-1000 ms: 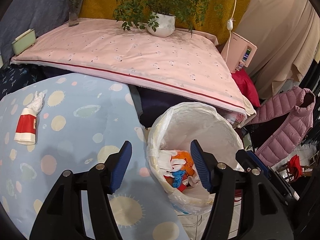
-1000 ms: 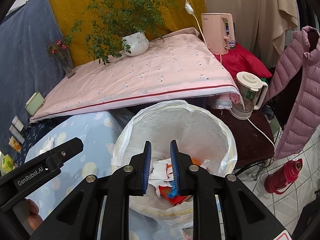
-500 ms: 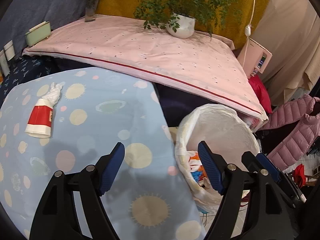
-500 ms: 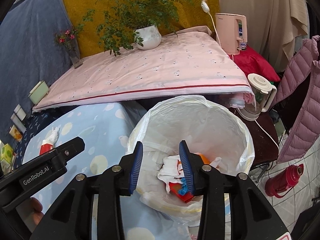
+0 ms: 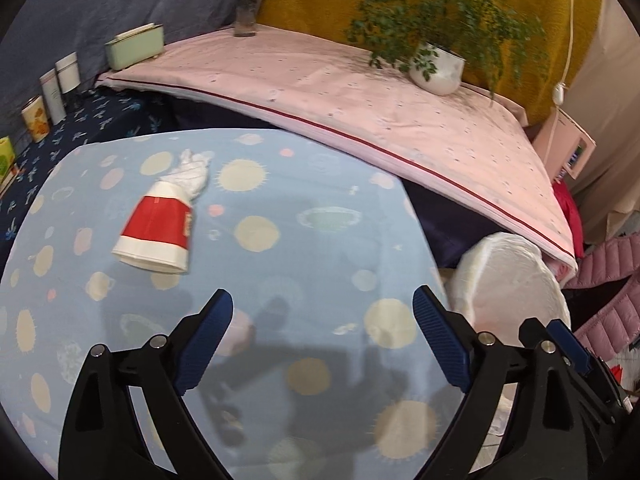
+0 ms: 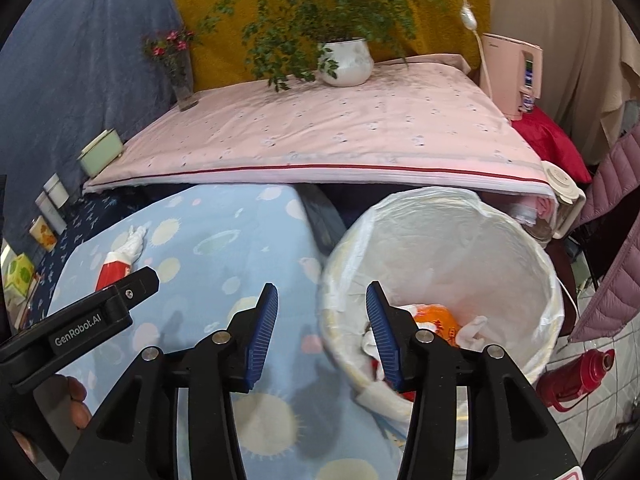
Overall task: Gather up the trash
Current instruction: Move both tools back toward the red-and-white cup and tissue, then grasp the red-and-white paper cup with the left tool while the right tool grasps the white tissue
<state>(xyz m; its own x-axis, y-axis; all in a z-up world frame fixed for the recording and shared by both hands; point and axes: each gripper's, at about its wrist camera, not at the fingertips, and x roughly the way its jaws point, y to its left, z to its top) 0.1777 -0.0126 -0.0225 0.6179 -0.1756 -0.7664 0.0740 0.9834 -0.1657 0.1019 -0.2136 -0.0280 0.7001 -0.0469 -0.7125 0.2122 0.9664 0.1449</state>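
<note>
Red-and-white crumpled paper cup (image 5: 154, 230) lies ahead-left of my empty, opening left tongs (image 5: 322, 336); my right tongs (image 6: 322, 330) are opening, also empty.

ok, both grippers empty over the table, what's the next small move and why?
Probably ease the left gripper forward toward the red-and-white paper cup with its tissue. Its jaws are opening with nothing between them, and that looks like the only trash left on the blue cloth.

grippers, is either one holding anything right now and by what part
Nothing is held. The left gripper and the right gripper are both opening with nothing between their jaws; the paper cup lies untouched on the blue cloth.
</note>
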